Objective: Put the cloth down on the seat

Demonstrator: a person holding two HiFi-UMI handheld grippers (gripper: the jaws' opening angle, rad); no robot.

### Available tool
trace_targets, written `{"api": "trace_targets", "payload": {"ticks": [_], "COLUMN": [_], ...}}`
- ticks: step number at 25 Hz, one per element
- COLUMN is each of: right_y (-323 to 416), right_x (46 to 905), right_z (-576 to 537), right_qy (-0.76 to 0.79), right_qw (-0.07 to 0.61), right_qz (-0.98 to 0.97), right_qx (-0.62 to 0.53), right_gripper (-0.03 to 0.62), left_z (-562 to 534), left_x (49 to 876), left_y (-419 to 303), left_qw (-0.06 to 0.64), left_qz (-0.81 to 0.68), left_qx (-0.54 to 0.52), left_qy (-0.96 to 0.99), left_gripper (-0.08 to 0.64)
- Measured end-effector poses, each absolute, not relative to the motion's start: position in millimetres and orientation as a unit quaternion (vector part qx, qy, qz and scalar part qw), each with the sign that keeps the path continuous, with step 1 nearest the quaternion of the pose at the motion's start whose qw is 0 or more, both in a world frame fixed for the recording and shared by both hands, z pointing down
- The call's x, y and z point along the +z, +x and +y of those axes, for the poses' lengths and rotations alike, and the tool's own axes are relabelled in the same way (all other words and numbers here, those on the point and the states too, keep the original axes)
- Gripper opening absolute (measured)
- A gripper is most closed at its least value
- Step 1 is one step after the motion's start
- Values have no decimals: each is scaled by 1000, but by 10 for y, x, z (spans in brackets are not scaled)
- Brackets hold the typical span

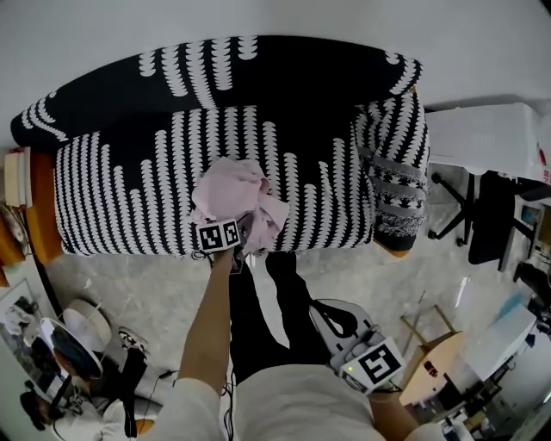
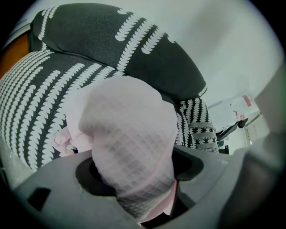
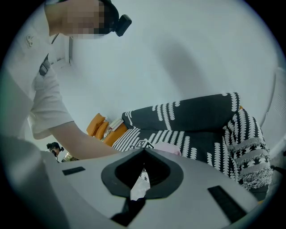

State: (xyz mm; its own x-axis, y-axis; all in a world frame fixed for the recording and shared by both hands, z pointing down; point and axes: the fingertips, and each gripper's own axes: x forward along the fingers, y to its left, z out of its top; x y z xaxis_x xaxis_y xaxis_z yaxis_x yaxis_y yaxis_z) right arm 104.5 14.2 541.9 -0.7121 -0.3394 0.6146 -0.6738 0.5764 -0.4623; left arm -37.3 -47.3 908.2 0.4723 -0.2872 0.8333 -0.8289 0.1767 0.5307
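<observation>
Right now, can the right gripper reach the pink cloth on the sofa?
Probably not yet: the right gripper hangs back by the person's shirt, short of the seat where the pink cloth lies.

Soft, even indoor light; fisheye edges bend and darken; the close cloth (image 2: pixel 134 147) blurs toward six o'clock.

Pale, bare wall (image 1: pixel 275 17) behind the sofa (image 1: pixel 129 189). The sofa wears a black cover with white scalloped stripes. Orange cushions (image 1: pixel 43 215) and stacked books (image 1: pixel 15 177) sit at the sofa's left end. Grey marbled floor (image 1: pixel 146 284) in front of it. Right of the sofa: white table (image 1: pixel 482 138), black office chair (image 1: pixel 491 215). Wooden stool (image 1: pixel 435 346) front-right. Light even, soft.
</observation>
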Motion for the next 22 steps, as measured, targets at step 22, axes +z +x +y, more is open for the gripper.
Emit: {"api": "trace_targets", "payload": {"ticks": [22], "right_y": [816], "right_x": [4944], "right_z": [80], "right_qy": [322], "right_qw": [196], "right_qz": [-874], "right_qx": [306], "right_gripper": [8], "left_z": [-360], "left_x": [8441], "left_y": [-521], "left_qw": [595], "left_qz": [-455], "left_qx": [201], "left_qy": [632], "left_gripper": [376]}}
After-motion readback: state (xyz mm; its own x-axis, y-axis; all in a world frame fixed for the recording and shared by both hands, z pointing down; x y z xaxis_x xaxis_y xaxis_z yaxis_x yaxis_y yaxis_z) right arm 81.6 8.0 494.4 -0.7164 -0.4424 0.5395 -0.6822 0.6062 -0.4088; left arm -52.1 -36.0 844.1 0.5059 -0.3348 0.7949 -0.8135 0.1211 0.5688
